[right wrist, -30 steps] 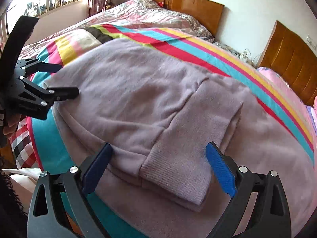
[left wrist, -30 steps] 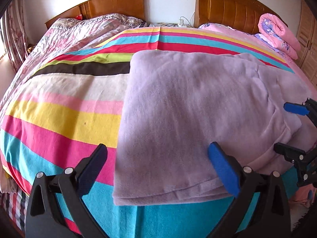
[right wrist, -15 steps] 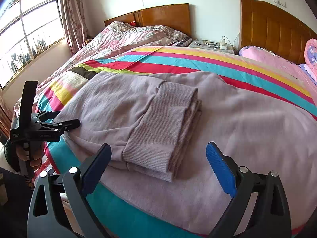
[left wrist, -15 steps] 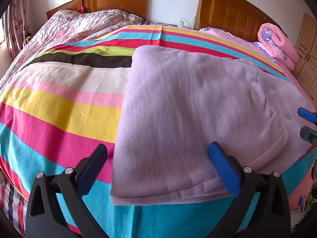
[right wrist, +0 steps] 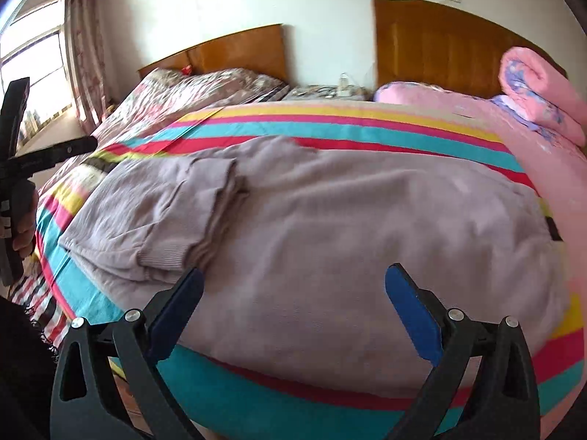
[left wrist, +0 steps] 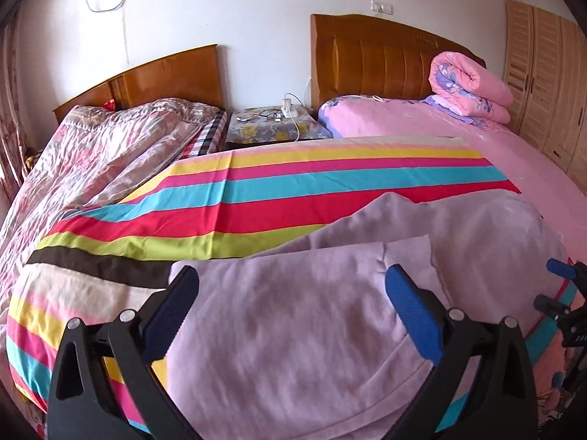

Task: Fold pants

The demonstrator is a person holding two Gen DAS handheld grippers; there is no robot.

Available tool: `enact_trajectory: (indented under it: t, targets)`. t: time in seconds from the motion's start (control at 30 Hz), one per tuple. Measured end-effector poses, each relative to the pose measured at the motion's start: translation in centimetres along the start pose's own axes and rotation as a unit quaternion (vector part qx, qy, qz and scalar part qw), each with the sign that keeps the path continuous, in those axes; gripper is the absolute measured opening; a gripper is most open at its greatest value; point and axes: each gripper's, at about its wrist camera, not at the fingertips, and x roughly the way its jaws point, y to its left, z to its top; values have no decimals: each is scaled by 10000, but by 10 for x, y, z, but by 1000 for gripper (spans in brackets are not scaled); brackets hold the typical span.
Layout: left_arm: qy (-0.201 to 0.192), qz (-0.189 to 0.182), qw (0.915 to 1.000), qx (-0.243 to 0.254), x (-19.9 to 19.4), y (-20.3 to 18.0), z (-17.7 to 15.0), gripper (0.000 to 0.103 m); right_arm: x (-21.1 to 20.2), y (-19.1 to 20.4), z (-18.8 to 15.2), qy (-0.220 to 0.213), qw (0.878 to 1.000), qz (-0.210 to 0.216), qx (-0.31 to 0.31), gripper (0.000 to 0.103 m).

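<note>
The lilac pants [left wrist: 312, 315] lie folded on the striped sheet [left wrist: 293, 190] of the bed; the ribbed cuffs [left wrist: 407, 253] lie on top. In the right wrist view the pants [right wrist: 348, 227] spread wide, with the folded leg ends [right wrist: 183, 212] at the left. My left gripper [left wrist: 293, 311] is open and empty just above the pants' near edge. My right gripper [right wrist: 293, 304] is open and empty over the pants' near edge. The right gripper also shows at the left view's right edge [left wrist: 561, 286].
A floral quilt [left wrist: 91, 154] covers the left bed. A nightstand [left wrist: 275, 124] with chargers stands between two wooden headboards [left wrist: 385, 58]. A rolled pink duvet [left wrist: 469, 88] lies on the pink sheet at the right. A wardrobe [left wrist: 550, 73] stands far right.
Both grippers have tilted up and pulled back, so more of the room shows. The pants lie as before, folded. Both stay open and empty.
</note>
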Motion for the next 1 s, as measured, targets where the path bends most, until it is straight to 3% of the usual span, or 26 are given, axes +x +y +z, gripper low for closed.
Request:
enact_trajectory:
  t: [0.13,0.27,0.33,0.4,0.47,0.53,0.73,0.87,0.93,1.0]
  targets:
    - [391,-187,9983,383,46,-39,-1,102,-27,-73,-29,-141,9908,-1067,818,96]
    - [872,6,9953,424,86,-44,-26,102,-32,-120,-51,45,9793,-1635,1195,96]
    - [938,-308,9951,63,98,-29,-37,102,-33,-142,-57,-41,9762,-1263,1763,96]
    - [920,-527,9943,-148,100,-21,-37,102,-31,-164,-60,-276,9628,-615,2617,96]
    - [940,-366,9949,11,104,-28,-38,102,-26,-174,-59,-418,9482,9,3148,96]
    - [896,-222,9957,113,104,-34,-37,102,-15,-174,-52,-412,9419,417,3307,96]
    - [883,-284,9957,37,103,-29,-37,102,19,-159,-36,296,9428,514,3281,94]
    - [879,-312,9956,24,101,-27,-38,102,21,-154,-35,705,9340,814,3407,83]
    - [879,-327,9956,10,101,-26,-38,102,22,-155,-36,737,9356,712,3378,79]
    - [879,-335,9956,9,101,-26,-38,102,23,-160,-36,622,9251,700,3679,78]
